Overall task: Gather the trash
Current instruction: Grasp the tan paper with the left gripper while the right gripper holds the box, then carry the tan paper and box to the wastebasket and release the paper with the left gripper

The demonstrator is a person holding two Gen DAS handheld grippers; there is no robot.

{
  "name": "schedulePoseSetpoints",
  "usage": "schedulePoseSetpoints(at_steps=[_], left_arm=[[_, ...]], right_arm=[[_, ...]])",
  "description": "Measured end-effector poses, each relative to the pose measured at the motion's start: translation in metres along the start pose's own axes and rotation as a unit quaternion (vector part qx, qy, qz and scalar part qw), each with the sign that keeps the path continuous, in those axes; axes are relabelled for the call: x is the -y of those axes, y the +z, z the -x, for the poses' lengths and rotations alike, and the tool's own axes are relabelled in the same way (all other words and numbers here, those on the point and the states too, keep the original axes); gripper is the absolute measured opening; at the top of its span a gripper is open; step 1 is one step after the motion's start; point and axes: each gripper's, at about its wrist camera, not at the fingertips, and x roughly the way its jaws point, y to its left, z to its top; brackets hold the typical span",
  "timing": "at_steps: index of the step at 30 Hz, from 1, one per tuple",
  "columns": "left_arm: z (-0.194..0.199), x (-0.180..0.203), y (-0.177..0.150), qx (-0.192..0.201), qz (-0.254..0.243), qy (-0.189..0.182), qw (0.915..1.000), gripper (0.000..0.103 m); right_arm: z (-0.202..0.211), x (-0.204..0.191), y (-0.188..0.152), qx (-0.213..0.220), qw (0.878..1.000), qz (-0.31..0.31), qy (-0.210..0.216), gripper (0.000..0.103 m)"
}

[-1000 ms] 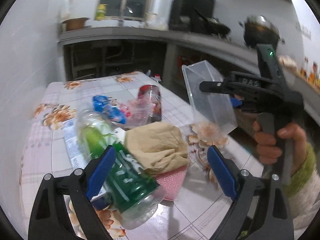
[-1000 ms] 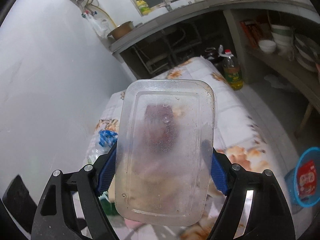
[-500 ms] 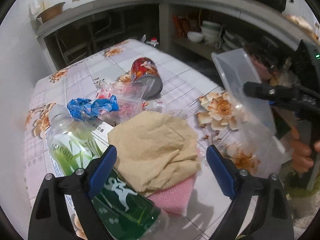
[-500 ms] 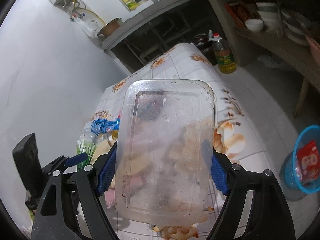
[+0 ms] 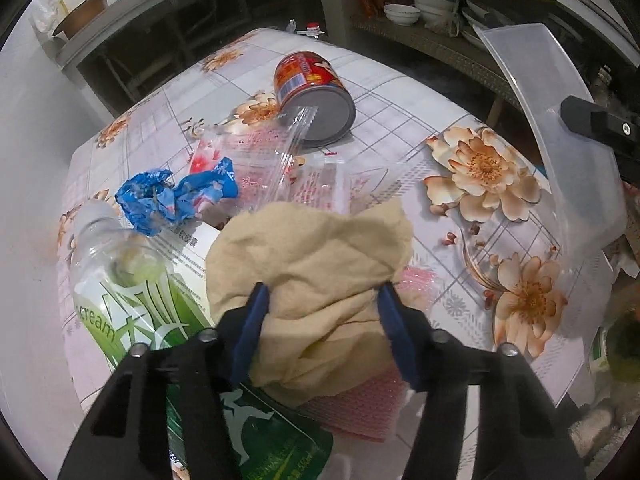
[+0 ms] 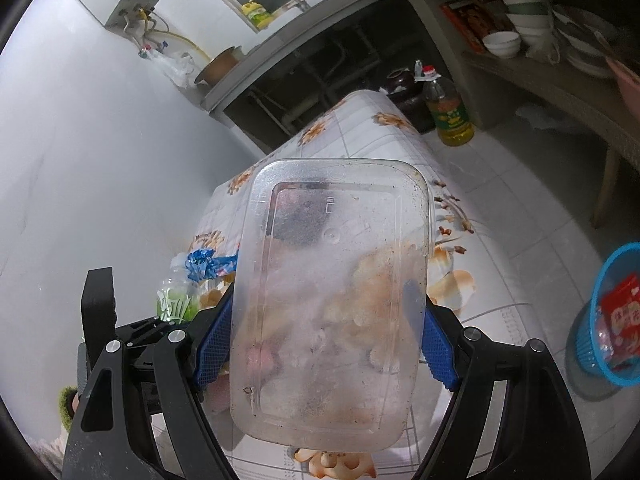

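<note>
Oil bottle (floor) — shelved bowls

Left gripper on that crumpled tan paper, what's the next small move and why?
Probably lift straight up. The left gripper has its fingers pressed into both sides of the tan paper, which lies over a pink sheet and against the green bottle. The right gripper is already holding the clear plastic container, with the blue basket on the floor nearby.

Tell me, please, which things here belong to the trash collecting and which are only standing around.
Part of the job:
- crumpled beige paper, between the left gripper fingers
- clear plastic container, held by the right gripper
- blue wrapper
- red can
- green bottle
- blue basket

Only standing around:
- oil bottle
- bowls
</note>
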Motion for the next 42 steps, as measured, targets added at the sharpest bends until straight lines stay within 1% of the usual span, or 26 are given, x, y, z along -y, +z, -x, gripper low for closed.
schedulePoseSetpoints(at_steps=[1,3,4,6,13,16,23,28,33,38,42], left_arm=[[0.001,0.0,0.0,0.001,0.0,0.001,1.0,0.044],[0.002,0.0,-0.001,0.001,0.003,0.005,1.0,0.036],[0.002,0.0,-0.001,0.002,0.004,0.005,1.0,0.029],[0.006,-0.001,-0.001,0.004,0.006,0.002,1.0,0.022],[0.03,-0.002,-0.005,0.027,0.005,0.008,0.9996,0.015],[0.047,-0.003,-0.007,0.053,0.012,0.017,0.9984,0.013],[0.087,-0.01,-0.008,0.11,0.043,0.014,0.9929,0.011],[0.111,-0.015,-0.007,0.141,0.056,0.015,0.9884,0.011],[0.131,-0.021,-0.008,0.167,0.074,0.008,0.9832,0.011],[0.144,-0.032,-0.007,0.194,0.105,-0.035,0.9748,0.01],[0.151,-0.028,0.001,0.211,0.118,-0.074,0.9677,0.01]], right_arm=[[0.001,-0.001,-0.001,0.001,1.0,0.0,0.0,0.076],[0.002,-0.001,-0.001,0.001,1.0,0.004,0.002,0.076],[0.003,-0.001,-0.001,0.002,1.0,0.003,0.002,0.076],[0.004,-0.001,-0.001,0.004,1.0,0.003,0.002,0.076],[0.007,0.002,0.0,0.007,1.0,-0.004,0.0,0.076],[0.01,0.002,0.0,0.011,1.0,-0.004,0.0,0.076],[0.016,0.005,0.0,0.02,1.0,-0.009,-0.001,0.076],[0.021,0.007,-0.001,0.025,1.0,-0.014,-0.001,0.075],[0.025,0.009,-0.001,0.029,0.999,-0.024,0.005,0.075],[0.034,0.01,0.0,0.035,0.999,-0.034,0.02,0.075],[0.047,0.015,0.0,0.048,0.998,-0.041,0.028,0.075]])
